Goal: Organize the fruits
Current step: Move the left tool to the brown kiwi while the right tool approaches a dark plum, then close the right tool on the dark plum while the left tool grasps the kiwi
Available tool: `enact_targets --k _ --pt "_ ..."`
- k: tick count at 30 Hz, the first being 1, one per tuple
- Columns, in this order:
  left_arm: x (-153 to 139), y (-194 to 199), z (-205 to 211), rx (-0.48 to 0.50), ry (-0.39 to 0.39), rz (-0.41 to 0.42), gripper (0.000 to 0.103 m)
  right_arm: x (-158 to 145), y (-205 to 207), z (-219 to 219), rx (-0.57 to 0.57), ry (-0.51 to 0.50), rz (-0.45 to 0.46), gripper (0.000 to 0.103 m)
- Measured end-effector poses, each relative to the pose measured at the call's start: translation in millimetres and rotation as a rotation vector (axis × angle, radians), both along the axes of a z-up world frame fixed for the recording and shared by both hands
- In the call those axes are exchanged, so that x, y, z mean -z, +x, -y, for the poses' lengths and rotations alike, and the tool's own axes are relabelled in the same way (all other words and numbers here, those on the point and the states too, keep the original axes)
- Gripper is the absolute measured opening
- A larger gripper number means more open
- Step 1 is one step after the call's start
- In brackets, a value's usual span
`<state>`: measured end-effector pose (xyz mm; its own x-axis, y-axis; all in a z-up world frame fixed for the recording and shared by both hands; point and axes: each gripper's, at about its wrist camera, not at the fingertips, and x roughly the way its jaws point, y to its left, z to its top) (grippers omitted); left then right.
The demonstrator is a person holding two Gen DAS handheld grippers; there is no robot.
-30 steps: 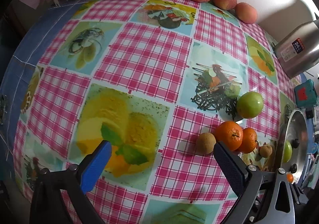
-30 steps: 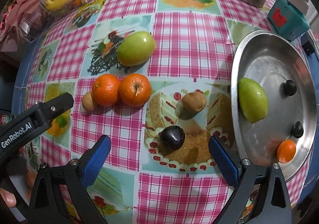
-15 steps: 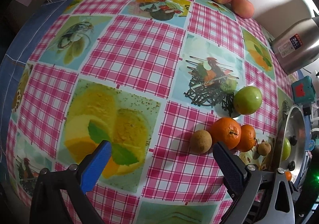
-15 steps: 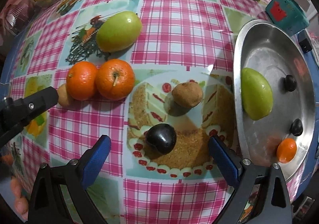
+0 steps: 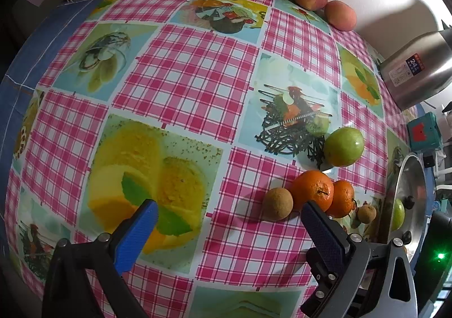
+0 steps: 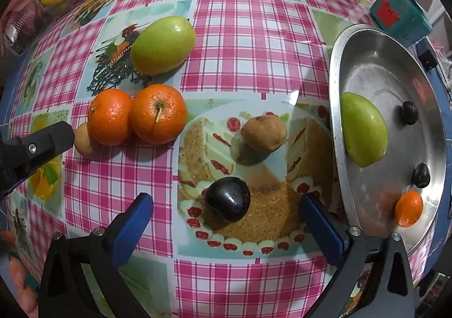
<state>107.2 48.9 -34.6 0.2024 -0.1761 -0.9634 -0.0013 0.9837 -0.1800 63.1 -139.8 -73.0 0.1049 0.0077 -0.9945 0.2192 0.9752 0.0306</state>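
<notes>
Non-fruit clutter on the table

A checked tablecloth covers the table; a steel kettle stands far right, with a teal box nearer, beside it.

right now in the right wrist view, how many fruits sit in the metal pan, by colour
In the round silver metal pan:
green oval fruit: 1
small dark round fruits: 2
small orange citrus fruit: 1
Total: 4
</notes>
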Motion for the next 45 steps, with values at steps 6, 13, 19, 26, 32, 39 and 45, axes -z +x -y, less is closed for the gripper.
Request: enact_targets --k 6,13,19,26,32,39,45 --pt "-3.2 -0.1 0.7 0.006 -0.009 0.003 0.101 -16.2 -3.2 3.0 0.017 -0.006 0.037 0.085" --pt "-3.2 -0.4 2.8 0.017 -0.024 0.003 0.098 -26.8 -5.2 -2.9 -0.015 0.025 0.072 0.043" --pt "-2.7 -0.8 9.8 0.061 -0.037 0.004 0.090 -27.8 -6.8 2.8 0.022 0.066 0.088 0.035" --pt "-4.6 -3.4 20.2 0.124 -0.054 0.012 0.069 -28.5 -7.2 9.2 0.029 0.087 0.093 0.035" --pt "-9.4 -5.1 32.4 0.202 -0.046 0.040 0.051 -27.7 -6.8 5.3 0.024 0.085 0.091 0.035" --pt "-9.7 -8.3 43.3 0.268 0.013 0.050 0.050 -27.4 -6.4 5.6 0.028 0.095 0.089 0.035" --pt "-8.2 -11.7 50.6 0.310 0.055 0.040 0.051 -28.0 -6.4 5.5 0.035 0.104 0.089 0.035"
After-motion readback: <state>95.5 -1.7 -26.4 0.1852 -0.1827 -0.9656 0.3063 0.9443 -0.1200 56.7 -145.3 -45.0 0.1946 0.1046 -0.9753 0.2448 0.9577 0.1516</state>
